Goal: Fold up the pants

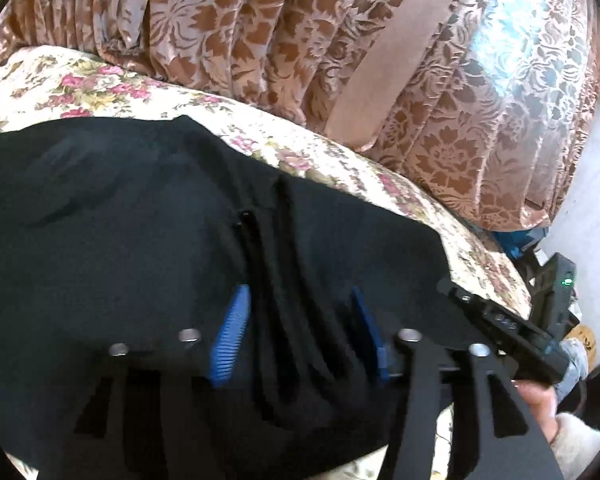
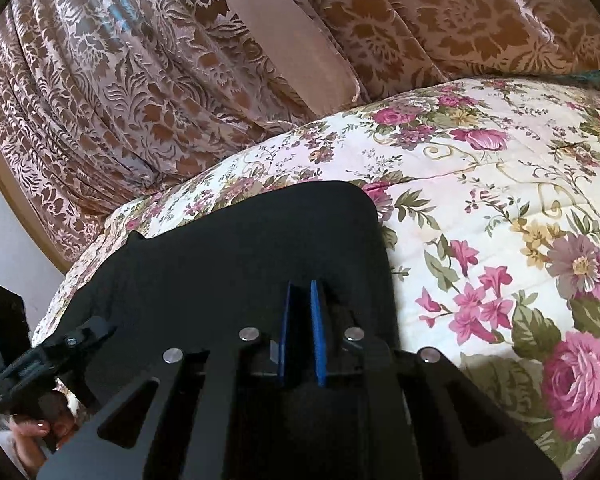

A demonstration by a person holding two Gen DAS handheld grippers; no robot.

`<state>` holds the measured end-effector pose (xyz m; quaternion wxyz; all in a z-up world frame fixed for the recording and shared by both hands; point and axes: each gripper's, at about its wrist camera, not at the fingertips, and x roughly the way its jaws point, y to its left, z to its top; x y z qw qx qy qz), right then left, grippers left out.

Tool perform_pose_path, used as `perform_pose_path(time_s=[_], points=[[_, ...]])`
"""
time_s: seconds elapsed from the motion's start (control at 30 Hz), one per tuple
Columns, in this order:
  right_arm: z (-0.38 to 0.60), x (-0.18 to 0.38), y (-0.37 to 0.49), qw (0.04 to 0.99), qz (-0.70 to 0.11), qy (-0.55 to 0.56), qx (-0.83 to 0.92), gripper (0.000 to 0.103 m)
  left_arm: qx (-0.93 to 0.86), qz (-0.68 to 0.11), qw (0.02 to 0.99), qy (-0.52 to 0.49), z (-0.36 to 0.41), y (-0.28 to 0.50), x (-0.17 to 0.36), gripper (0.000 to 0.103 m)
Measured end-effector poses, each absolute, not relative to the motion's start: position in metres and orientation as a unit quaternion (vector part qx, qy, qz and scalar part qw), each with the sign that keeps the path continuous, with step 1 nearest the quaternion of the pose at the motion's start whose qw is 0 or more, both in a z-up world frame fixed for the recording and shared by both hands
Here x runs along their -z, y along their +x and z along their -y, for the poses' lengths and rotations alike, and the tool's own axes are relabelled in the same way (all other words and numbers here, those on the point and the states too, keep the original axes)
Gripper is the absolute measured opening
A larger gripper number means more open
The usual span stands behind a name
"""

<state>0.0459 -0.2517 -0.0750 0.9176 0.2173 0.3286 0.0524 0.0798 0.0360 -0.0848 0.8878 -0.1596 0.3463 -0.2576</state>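
Observation:
Black pants (image 1: 120, 220) lie on a floral bedspread (image 1: 60, 80). In the left wrist view my left gripper (image 1: 296, 300) has its blue pads wide apart, with bunched folds of the pants standing between them. In the right wrist view my right gripper (image 2: 300, 292) has its blue pads close together, pinching the edge of the pants (image 2: 240, 240), which spread away toward the upper left over the bedspread (image 2: 480, 208). The other gripper shows at the lower right of the left wrist view (image 1: 500, 328) and the lower left of the right wrist view (image 2: 52, 352).
A brown patterned curtain (image 1: 260, 32) hangs behind the bed; it also fills the top of the right wrist view (image 2: 140, 80). A pale tie-back strap (image 1: 400, 48) crosses it. Clutter and a white wall (image 1: 588, 200) lie past the bed's right end.

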Motion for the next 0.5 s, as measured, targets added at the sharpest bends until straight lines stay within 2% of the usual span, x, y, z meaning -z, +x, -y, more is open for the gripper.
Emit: perform_pose_path(time_s=[0.13, 0.37, 0.5], points=[[0.25, 0.074, 0.044, 0.92, -0.323, 0.214, -0.053, 0.01, 0.249, -0.344, 0.889, -0.174, -0.049, 0.074, 0.079, 0.075], [0.251, 0.075, 0.043, 0.921, -0.319, 0.218, -0.057, 0.011, 0.239, -0.303, 0.908, -0.166, -0.038, 0.084, 0.041, 0.075], [0.251, 0.075, 0.042, 0.921, -0.317, 0.221, -0.059, 0.011, 0.261, -0.311, 0.904, -0.132, -0.008, 0.096, 0.033, 0.075]])
